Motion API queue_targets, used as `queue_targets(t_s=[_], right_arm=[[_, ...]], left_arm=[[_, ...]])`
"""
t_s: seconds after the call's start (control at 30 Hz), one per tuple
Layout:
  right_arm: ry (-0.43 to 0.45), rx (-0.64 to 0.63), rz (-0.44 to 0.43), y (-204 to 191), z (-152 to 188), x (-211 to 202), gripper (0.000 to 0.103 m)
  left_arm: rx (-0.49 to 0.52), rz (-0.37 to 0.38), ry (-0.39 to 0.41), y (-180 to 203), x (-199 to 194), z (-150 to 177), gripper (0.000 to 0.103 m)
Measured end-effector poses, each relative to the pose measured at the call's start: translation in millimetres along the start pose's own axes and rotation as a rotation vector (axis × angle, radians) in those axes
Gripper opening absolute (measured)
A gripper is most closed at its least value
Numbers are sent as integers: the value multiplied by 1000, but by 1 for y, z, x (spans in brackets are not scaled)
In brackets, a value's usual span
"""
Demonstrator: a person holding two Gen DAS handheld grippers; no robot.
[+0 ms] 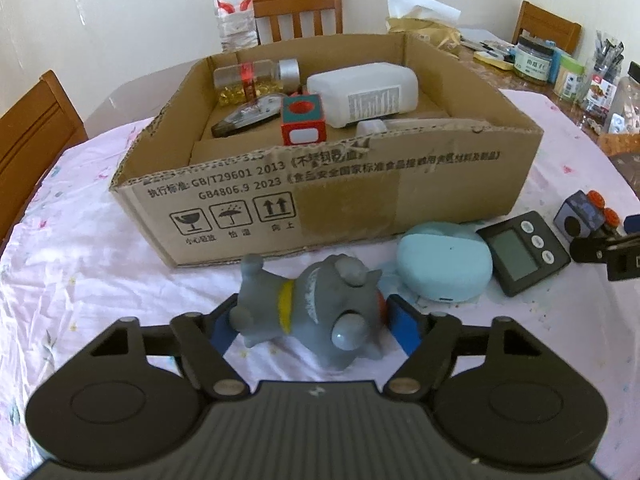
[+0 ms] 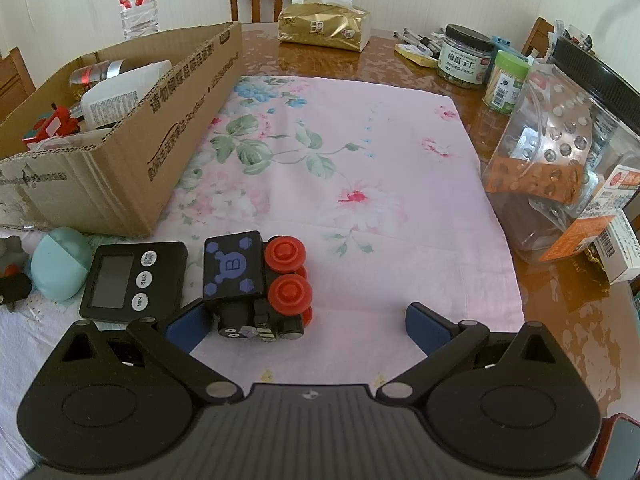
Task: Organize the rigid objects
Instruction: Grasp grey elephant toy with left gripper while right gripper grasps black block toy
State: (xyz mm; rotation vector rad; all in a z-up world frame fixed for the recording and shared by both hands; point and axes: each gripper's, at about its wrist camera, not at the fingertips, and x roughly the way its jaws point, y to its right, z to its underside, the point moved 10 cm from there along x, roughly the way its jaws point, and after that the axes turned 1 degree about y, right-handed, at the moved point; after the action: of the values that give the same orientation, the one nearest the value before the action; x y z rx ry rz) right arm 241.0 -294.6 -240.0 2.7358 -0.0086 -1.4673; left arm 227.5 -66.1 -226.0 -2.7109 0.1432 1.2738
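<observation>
A grey toy dog (image 1: 316, 320) with a yellow collar lies on its side on the pink cloth, between the blue pads of my left gripper (image 1: 310, 326), which is open around it. A cardboard box (image 1: 360, 196) behind it holds a white bottle (image 1: 364, 92), a pill bottle and a red cube. My right gripper (image 2: 308, 328) is open; its left pad (image 2: 186, 326) sits beside a black toy train (image 2: 256, 284) with red wheels. A black timer (image 2: 128, 280) and a pale blue case (image 2: 60, 264) lie to the left of the train.
The box (image 2: 132, 136) stands at the left in the right wrist view. A clear jar of pill packs (image 2: 560, 168), small jars, and a tissue pack (image 2: 324, 24) stand on the wooden table at the right and back. A water bottle (image 1: 234, 8) and chairs are behind.
</observation>
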Motion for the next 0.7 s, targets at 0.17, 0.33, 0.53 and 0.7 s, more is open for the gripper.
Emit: queue_targets(t_s=[0.17, 0.33, 0.53, 0.7], right_arm=[[-6, -65, -42, -14, 1, -2, 103], [26, -88, -65, -20, -5, -5, 86], [50, -112, -88, -22, -13, -5, 69], [63, -143, -93, -28, -15, -4, 62]], left_arm=[[-7, 12, -7, -2, 1, 0, 74], [-10, 7, -9, -2, 1, 0, 74], [-13, 4, -9, -2, 1, 0, 75], [-15, -7, -8, -2, 3, -1, 76]])
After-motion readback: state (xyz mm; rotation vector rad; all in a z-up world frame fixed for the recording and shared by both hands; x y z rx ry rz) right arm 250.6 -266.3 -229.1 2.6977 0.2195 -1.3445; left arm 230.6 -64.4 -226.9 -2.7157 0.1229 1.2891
